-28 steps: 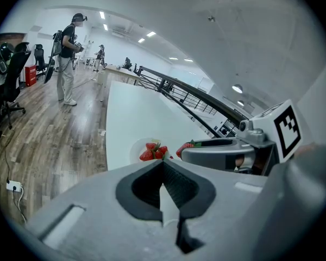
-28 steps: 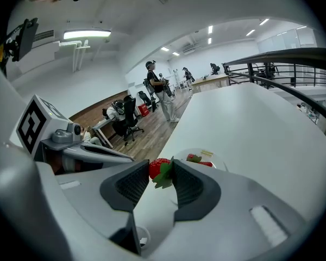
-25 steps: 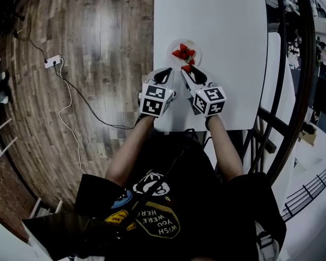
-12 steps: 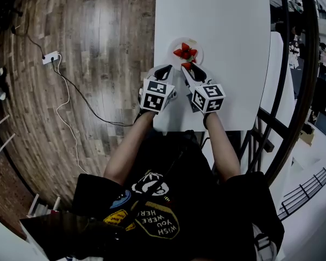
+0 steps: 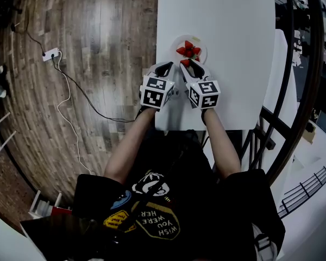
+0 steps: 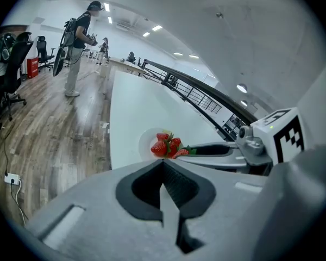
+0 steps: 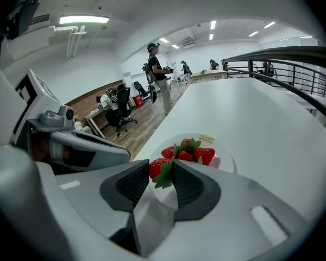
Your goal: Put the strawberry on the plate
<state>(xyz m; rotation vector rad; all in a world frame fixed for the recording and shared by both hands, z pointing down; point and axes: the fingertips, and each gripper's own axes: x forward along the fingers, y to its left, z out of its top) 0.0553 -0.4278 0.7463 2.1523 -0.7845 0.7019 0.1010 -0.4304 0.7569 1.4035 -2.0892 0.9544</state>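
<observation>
a: where's the strawberry (image 7: 157, 168) right now?
b: between the pads of the right tongs (image 7: 164, 170). they're closed on it, red end forward and green leaves toward the camera.
a: and how does it sit against the plate (image 7: 229, 160)?
b: from the head view it's at the plate's near rim (image 5: 177, 42), just beside the pile of strawberries (image 7: 193, 154) already lying there. i can't tell whether it touches the plate.
a: what about the left tongs (image 6: 163, 166)?
b: closed tip to tip with nothing between them. they point toward the plate from the near left side, close beside the right tongs and short of the rim.
a: what's the plate on?
b: a white table (image 5: 217, 15), close to the edge nearest the person, with wooden floor (image 5: 98, 48) off to the left.
</observation>
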